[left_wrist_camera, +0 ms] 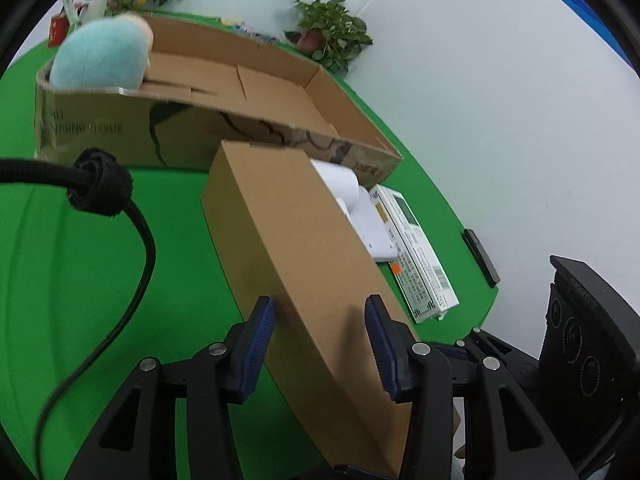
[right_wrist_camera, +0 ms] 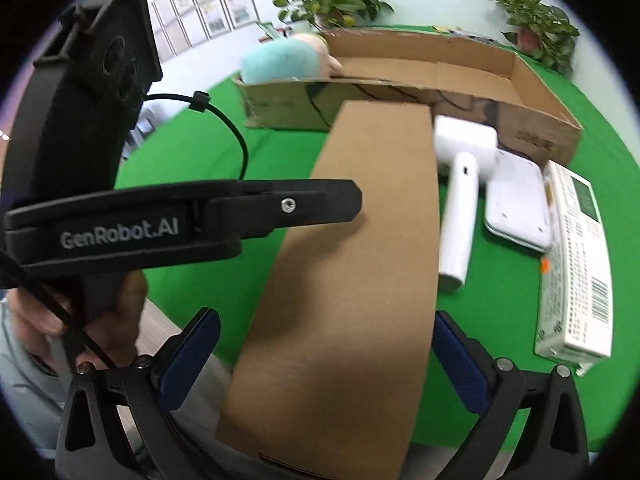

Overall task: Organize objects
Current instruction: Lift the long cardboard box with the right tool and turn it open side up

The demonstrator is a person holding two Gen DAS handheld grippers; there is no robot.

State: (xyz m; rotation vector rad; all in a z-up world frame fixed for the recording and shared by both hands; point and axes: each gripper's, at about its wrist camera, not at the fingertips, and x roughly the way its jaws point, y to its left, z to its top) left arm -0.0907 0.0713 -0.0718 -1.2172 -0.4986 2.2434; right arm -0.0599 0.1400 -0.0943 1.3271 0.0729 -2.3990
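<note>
Brown cardboard, long closed box (right_wrist_camera: 352, 264) on green table (left_wrist_camera: 80, 260), between both grippers: left gripper (left_wrist_camera: 320, 344) & right gripper (right_wrist_camera: 326, 364) spread apart, straddling near end. Prob light, stiff; grab across narrow width. Long axis points away, twd big open cardboard tray (left_wrist_camera: 280, 92).

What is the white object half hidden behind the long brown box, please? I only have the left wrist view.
Observer: A white handheld device with a blocky head and a straight handle, lying on the green table beside the brown box.
Operator: Where are the right gripper's fingers?
Observer: The right gripper is open, straddling the box's near end.
Operator: Can you see what holds mine?
Observer: A bare left hand grips the handle of the left gripper.
</note>
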